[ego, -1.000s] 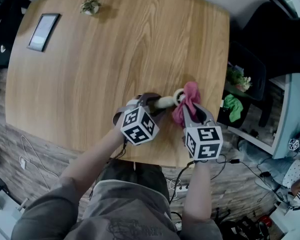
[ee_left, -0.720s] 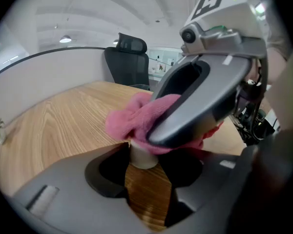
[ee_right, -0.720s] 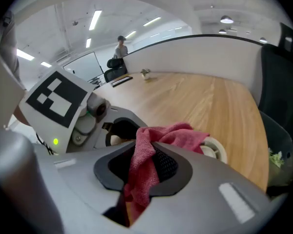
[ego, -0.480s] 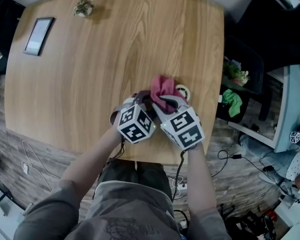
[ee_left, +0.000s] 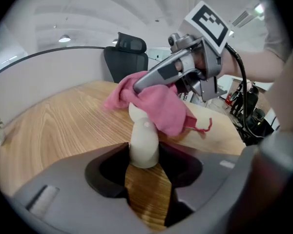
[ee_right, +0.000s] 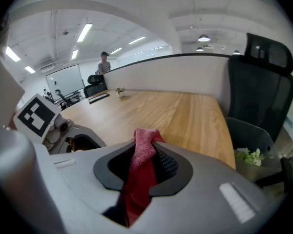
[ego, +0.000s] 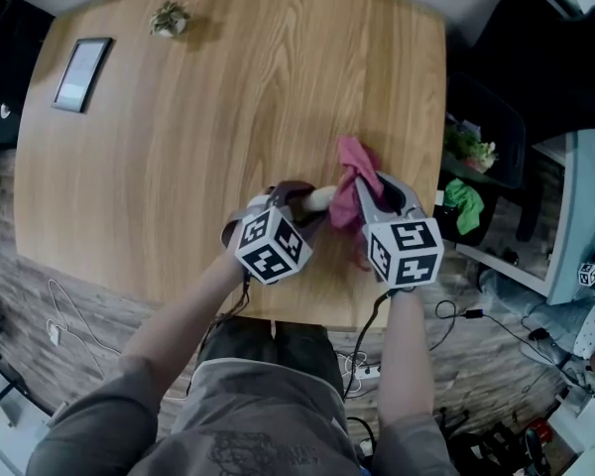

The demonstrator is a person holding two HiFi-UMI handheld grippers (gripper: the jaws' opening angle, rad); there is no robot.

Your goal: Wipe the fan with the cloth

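A small white hand fan lies on the wooden table (ego: 208,117); its handle (ego: 320,199) (ee_left: 144,140) sits between the jaws of my left gripper (ego: 296,198) (ee_left: 144,157), which is shut on it. A pink cloth (ego: 352,178) (ee_left: 158,104) (ee_right: 141,165) is draped over the fan's head and hides it. My right gripper (ego: 372,194) (ee_right: 142,155) is shut on the cloth and stands just right of the left gripper, its fingers (ee_left: 154,77) pressing the cloth onto the fan from the right.
A dark tablet (ego: 81,59) and a small potted plant (ego: 169,18) sit at the table's far left. The table's right edge is close to the right gripper, with a black office chair (ee_right: 263,82) and a green plant (ego: 471,147) beyond it.
The right gripper swept the cloth left over the fan's handle, then back right; the cloth now covers the fan's head. The left gripper has kept still on the handle.
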